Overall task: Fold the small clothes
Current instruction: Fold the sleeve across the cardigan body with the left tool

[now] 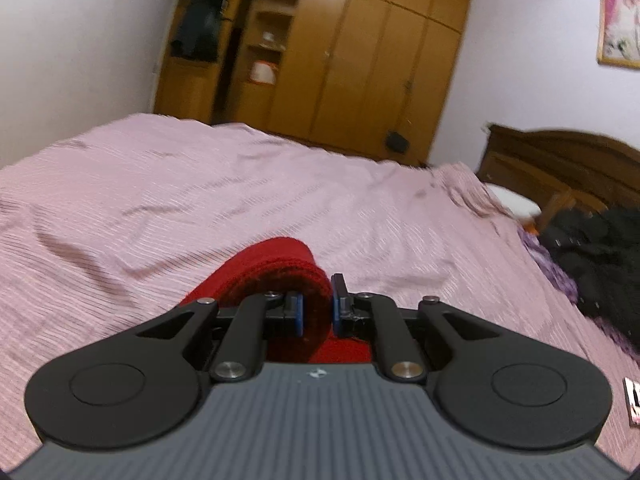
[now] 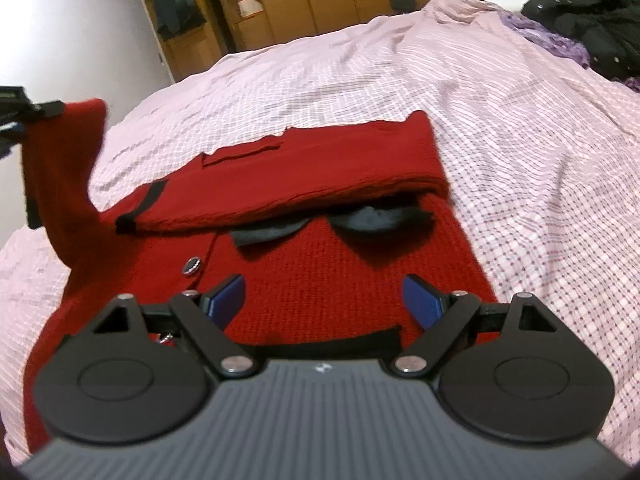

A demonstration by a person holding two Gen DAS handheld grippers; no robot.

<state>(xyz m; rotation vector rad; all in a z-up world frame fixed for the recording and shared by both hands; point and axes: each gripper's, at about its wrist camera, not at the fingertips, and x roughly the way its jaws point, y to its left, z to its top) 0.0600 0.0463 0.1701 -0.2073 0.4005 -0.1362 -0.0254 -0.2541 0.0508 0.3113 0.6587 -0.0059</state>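
The left tool [image 1: 316, 310] is gripping a lifted sleeve [image 2: 60, 148] of the red cardigan [image 2: 320, 248] at nine o'clock — the right tool [image 2: 323, 300] is hovering wide open, empty, over the bed [image 2: 540, 160].

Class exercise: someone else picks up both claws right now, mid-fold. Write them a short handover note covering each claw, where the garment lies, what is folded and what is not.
Left claw: shut on a sleeve of the red cardigan, lifted off the bed.
Right claw: open, empty, hovering over the cardigan's front, not touching it.
Cardigan: lies flat on the pink bedspread, button side up.
Done: the other sleeve is already folded across the body.
Left: probably lay the held sleeve across too, then fold the body in half. A dark pile of clothes sits at the bed's far corner.
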